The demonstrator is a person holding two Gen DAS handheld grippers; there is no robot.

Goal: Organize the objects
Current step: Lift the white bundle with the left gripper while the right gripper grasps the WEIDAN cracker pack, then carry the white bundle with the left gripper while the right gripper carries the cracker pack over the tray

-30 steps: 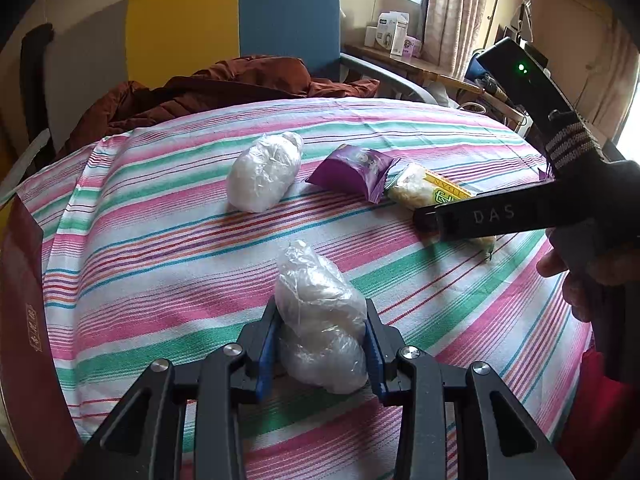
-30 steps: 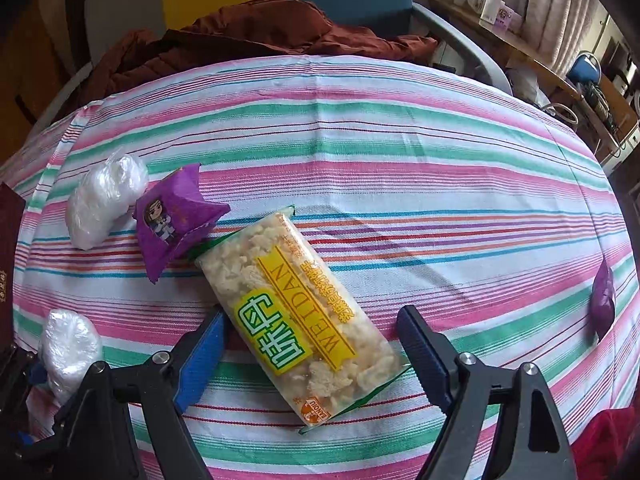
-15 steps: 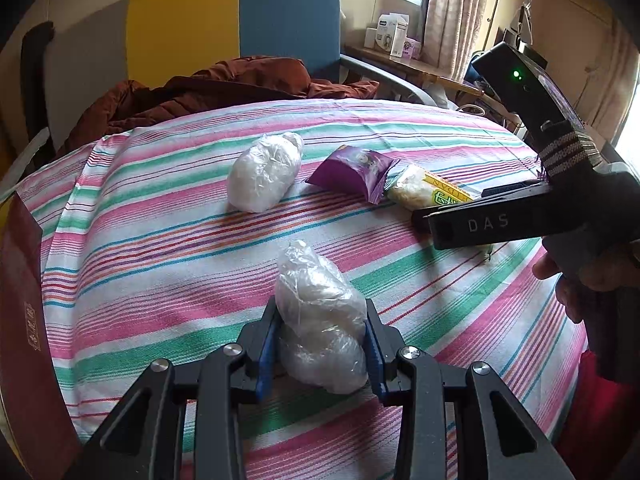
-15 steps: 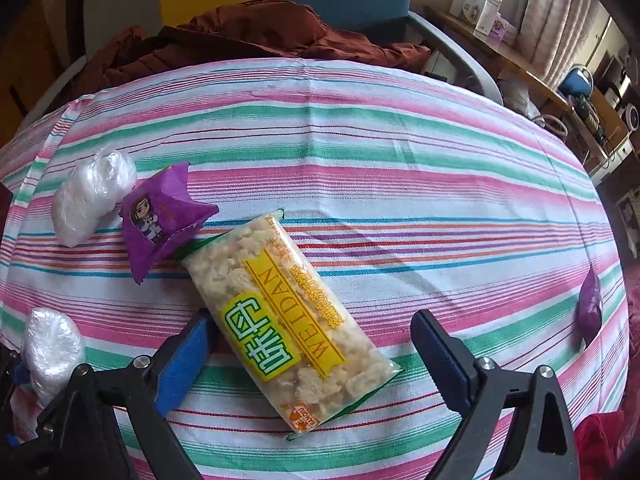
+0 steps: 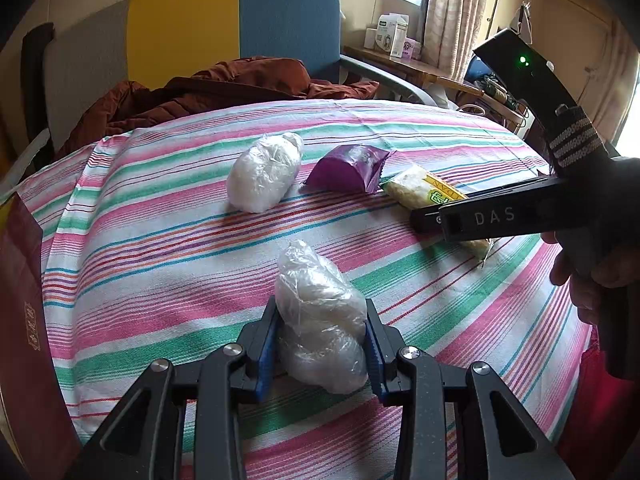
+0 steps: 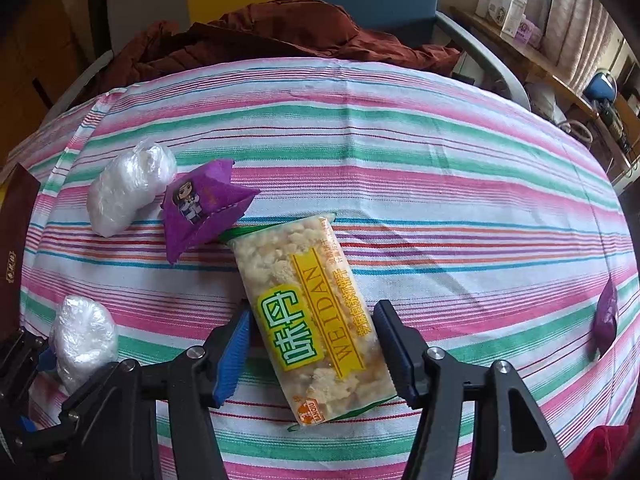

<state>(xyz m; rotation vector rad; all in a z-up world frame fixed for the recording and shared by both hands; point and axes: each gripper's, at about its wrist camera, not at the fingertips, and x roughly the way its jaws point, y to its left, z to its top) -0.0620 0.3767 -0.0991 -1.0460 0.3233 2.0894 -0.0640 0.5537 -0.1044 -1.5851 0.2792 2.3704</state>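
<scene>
My left gripper (image 5: pixel 320 314) is shut on a white bundle in clear plastic wrap (image 5: pixel 312 280) that rests on the striped cloth (image 5: pixel 160 240). In the right wrist view my right gripper (image 6: pixel 312 312) straddles a yellow-labelled snack packet (image 6: pixel 304 280); its jaws are closing, and the blue pads (image 6: pixel 236 344) touch the packet's two long edges. The same packet (image 5: pixel 416 192) shows in the left wrist view under the right gripper's black fingers (image 5: pixel 480 218). A second wrapped bundle (image 5: pixel 264 178) and a purple snack pouch (image 5: pixel 348 168) lie further back.
A dark red box (image 5: pixel 20 320) stands at the table's left edge. Behind the table is a grey, yellow and blue chair (image 5: pixel 280 20) with a brown jacket (image 5: pixel 240 88) on it. Another purple item (image 6: pixel 604 320) lies at the cloth's right edge.
The right gripper's jaws opened wide, then closed in onto the snack packet, which has turned to lie straighter between them. The left gripper and its bundle have not moved.
</scene>
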